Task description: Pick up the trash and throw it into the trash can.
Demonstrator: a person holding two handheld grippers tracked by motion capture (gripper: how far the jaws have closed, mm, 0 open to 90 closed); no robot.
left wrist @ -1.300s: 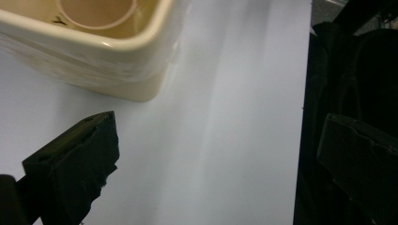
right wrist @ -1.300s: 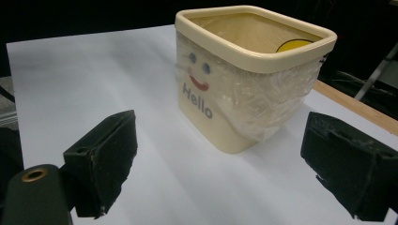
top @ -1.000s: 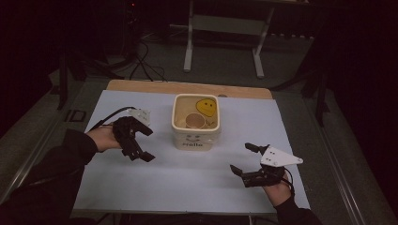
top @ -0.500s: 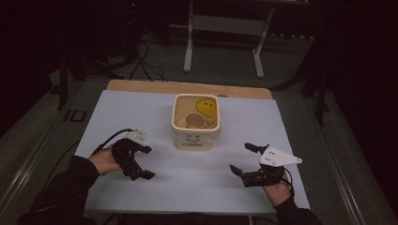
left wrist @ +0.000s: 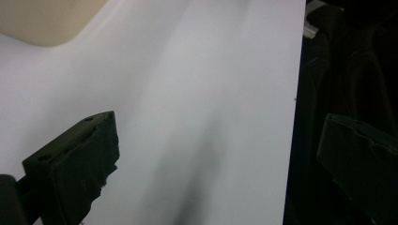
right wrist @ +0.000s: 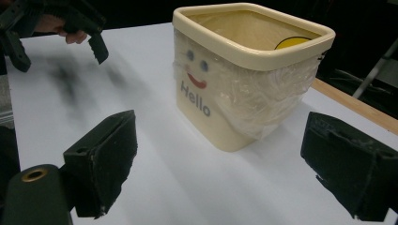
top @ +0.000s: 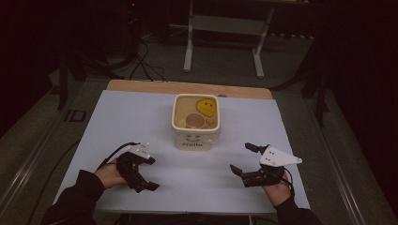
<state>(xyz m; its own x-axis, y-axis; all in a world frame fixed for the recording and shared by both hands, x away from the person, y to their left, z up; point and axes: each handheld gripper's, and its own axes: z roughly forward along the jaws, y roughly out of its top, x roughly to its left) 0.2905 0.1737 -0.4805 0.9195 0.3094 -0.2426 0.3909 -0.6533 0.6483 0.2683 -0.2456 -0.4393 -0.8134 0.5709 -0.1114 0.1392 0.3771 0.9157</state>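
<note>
Both my grippers, left (top: 139, 174) and right (top: 248, 162), hover wide apart, empty, near the table's front edge. Tub (top: 195, 123) sits mid-table between them (items already inside); apparently nothing left outside.

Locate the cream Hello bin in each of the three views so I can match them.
High view: the bin stands at table centre, beyond both grippers.
Left gripper view: just its rounded corner shows at top left.
Right gripper view: centre-right, face and Hello facing the camera.
Shared landmark: the white table sheet.
</note>
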